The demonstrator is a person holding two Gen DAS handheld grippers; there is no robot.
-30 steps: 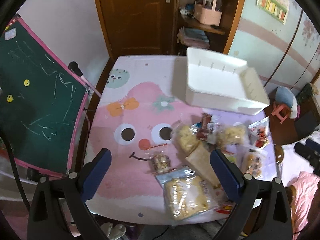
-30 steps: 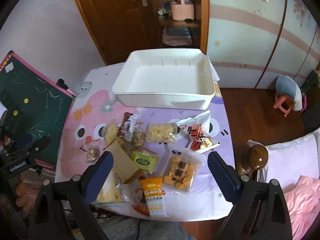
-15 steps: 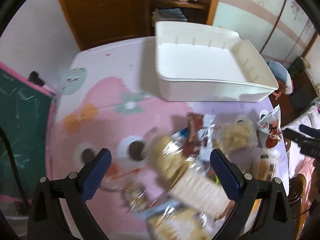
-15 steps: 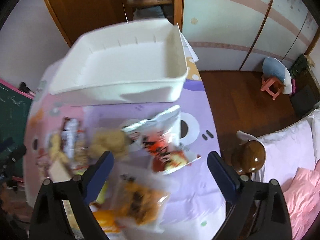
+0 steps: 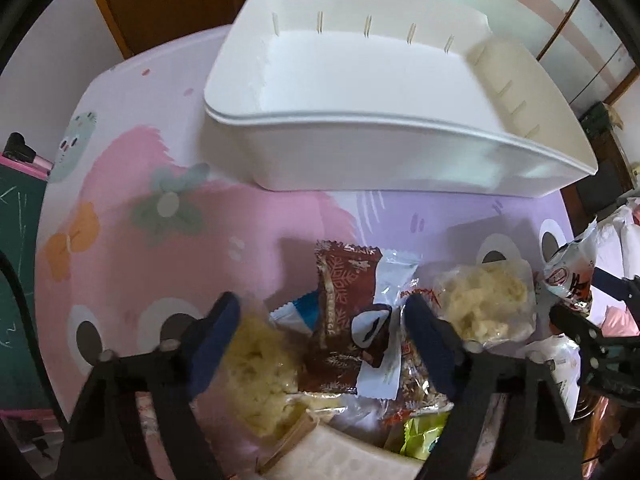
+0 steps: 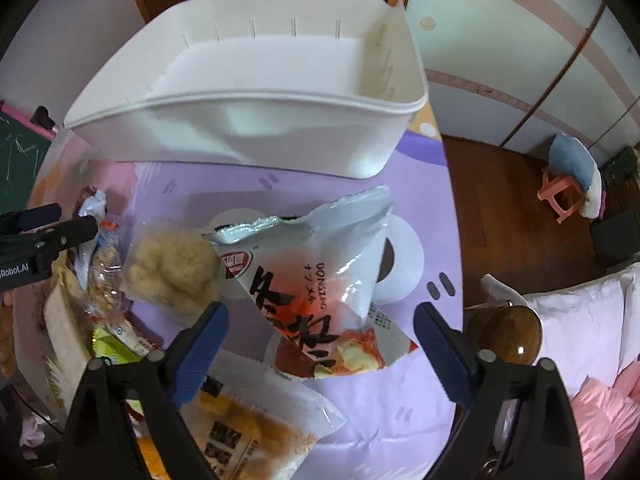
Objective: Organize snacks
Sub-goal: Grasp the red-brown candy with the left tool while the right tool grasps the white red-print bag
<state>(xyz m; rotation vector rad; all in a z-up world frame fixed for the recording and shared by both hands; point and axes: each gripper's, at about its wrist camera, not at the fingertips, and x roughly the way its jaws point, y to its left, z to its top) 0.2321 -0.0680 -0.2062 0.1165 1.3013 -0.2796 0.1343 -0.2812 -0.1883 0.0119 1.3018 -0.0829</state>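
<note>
A white empty bin stands at the far side of the table; it also shows in the right wrist view. My left gripper is open, low over a brown snack pack, with a clear bag of pale puffs under its left finger. My right gripper is open, straddling a white and red snack bag. Another clear bag of puffs lies left of it, also seen in the left wrist view. An orange snack pack lies nearest me.
The table has a pink and purple cartoon cloth. A green pack and a brown box lie in the pile. A chalkboard stands left. A wooden knob, pillows and a small stool are to the right.
Both grippers have dropped and moved forward toward the snack pile and bin. The left now sits over the brown pack, the right over the white and red bag. Both stayed open.
</note>
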